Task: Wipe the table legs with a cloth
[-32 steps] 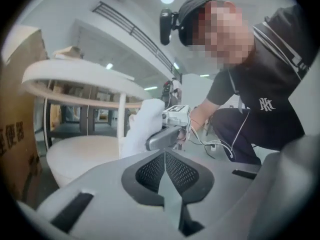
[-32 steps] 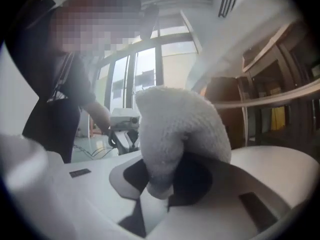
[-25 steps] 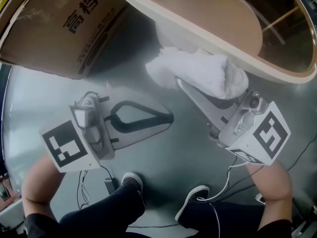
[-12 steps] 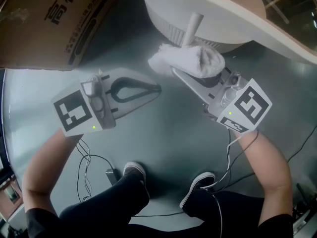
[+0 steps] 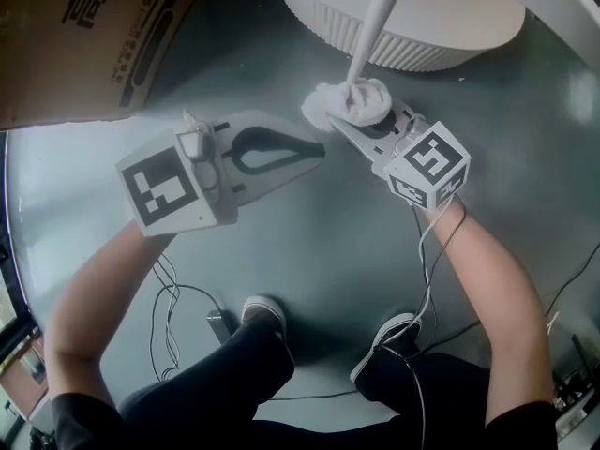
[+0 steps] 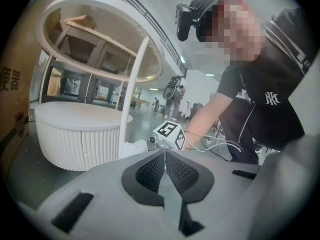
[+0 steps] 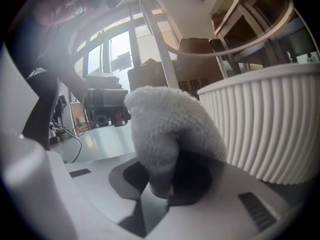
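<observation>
The right hand-held gripper (image 5: 336,123) was recorded clamped on the white cloth (image 5: 354,103). In the right gripper view the cloth (image 7: 170,129) was seen pinched between the jaws and bulging up over them. In the head view the cloth was pressed against the lower end of the slanted white table leg (image 5: 377,17), just in front of the ribbed round base (image 5: 441,40) and low over the grey floor (image 5: 309,242). The foot of the leg was hidden by the cloth.

The left hand-held gripper (image 5: 314,148) was held just beside the cloth on its left, apart from it, with its tips pointed toward the right one. In the left gripper view its jaws were noted closed together with nothing between them.

A cardboard box (image 5: 75,36) was noted at the upper left. Cables (image 5: 169,307) were seen lying on the floor.
</observation>
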### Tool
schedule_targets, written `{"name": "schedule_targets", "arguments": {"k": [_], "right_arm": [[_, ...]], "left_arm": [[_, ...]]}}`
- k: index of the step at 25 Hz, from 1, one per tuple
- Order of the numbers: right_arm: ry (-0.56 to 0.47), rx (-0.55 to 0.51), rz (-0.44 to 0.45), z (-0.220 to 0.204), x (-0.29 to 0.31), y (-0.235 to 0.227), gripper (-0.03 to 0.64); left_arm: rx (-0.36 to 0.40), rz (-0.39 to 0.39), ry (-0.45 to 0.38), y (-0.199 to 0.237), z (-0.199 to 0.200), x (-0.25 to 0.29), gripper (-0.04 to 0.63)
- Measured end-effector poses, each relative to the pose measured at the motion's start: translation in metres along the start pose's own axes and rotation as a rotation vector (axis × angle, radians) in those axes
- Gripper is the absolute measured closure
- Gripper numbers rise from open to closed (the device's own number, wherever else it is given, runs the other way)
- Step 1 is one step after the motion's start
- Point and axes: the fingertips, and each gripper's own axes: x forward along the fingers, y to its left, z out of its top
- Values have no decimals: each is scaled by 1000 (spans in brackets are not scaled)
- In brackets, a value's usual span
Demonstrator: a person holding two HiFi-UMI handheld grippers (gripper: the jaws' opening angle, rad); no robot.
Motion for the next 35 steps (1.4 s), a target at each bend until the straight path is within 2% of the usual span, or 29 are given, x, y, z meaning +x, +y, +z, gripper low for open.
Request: {"name": "schedule_targets", "arguments": {"k": [6,9,11,13,17,19,22,25,28,32,35], "right_arm": [[118,62,-37,-45,17,-15,546],[181,137,-23,-50,15,-15,546],[204,132,4,-41,-3,-9,546],[158,76,4,-10,-36,-10,546],[-116,-106,-82,116,-97,-25,546],[-234,-194,-106,172,-112,-22,546],[-336,-292,-97,220,-114,-5,546],[-376,-348,-69,235,-105,12,546],[-376,-407,-42,232,-105,18,546],[-362,-452,-6,222,-105,18,546],[-343,-425,-6,198,-95,13,546]], "left_arm": [[-50,15,11,5,-24,10,589],[-80,18,13,6,-34,11,589],[-63,0,23,-1,-36,10,589],[-29,-17,7,-8,-21,6,589],[11,4,-79,-12,28,-12,589],[25,23,-101,-12,47,-19,589],[47,35,-148,-13,77,-22,589],[88,15,-175,-21,99,-21,589],[112,3,-163,-27,104,-19,589],[99,8,-134,-27,93,-14,589],[68,15,-115,-25,77,-9,589]]}}
